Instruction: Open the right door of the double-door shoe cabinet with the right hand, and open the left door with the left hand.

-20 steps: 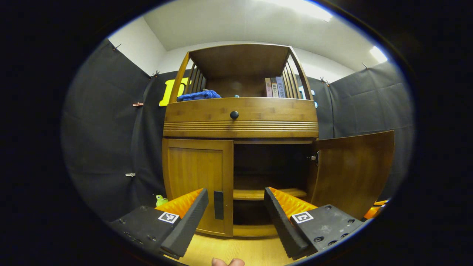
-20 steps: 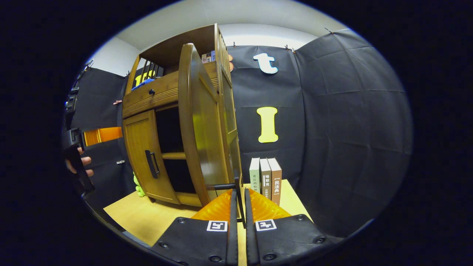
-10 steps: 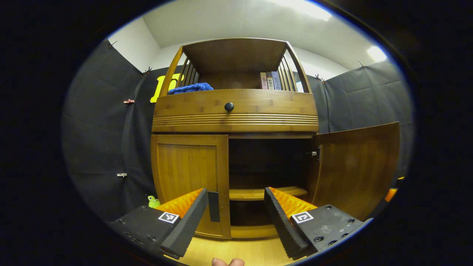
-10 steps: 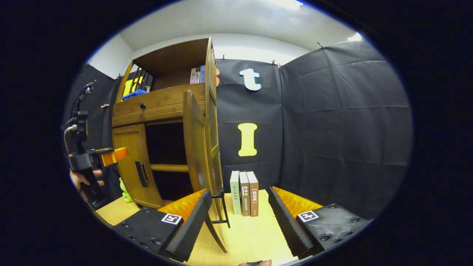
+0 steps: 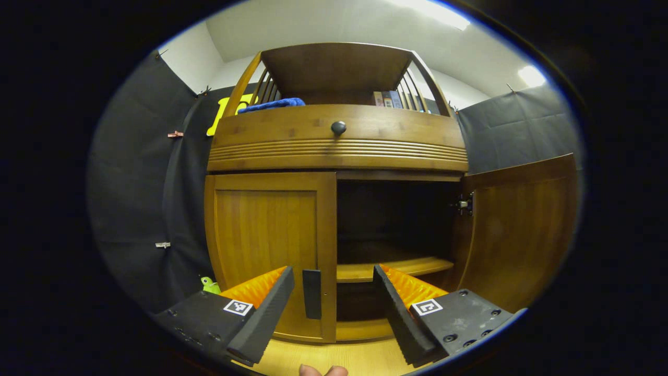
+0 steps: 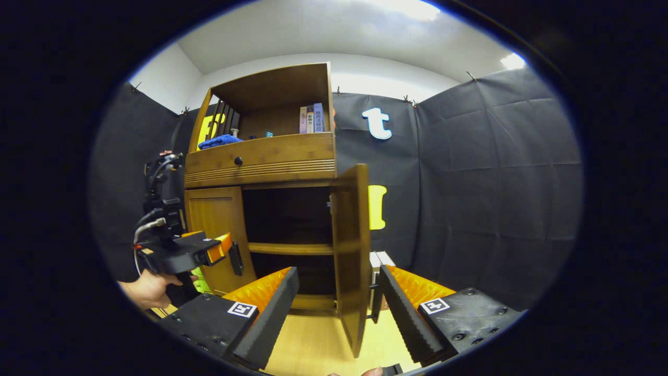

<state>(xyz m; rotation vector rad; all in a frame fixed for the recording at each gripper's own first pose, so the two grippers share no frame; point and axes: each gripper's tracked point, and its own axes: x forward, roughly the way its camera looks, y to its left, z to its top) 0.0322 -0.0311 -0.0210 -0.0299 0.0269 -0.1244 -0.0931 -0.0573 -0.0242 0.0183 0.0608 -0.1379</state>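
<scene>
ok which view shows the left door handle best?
The left gripper view: the handle sits head-on between the open left gripper fingers, on the shut left door. In the right gripper view the handle is small, at an angle, beside the left gripper.

The open right door (image 6: 350,250) hid most of the books (image 6: 379,258) behind it; the cabinet's lower interior (image 5: 396,214) was too dark to make out.

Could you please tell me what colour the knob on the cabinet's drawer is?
The drawer knob is black, clearest in the left gripper view.
</scene>
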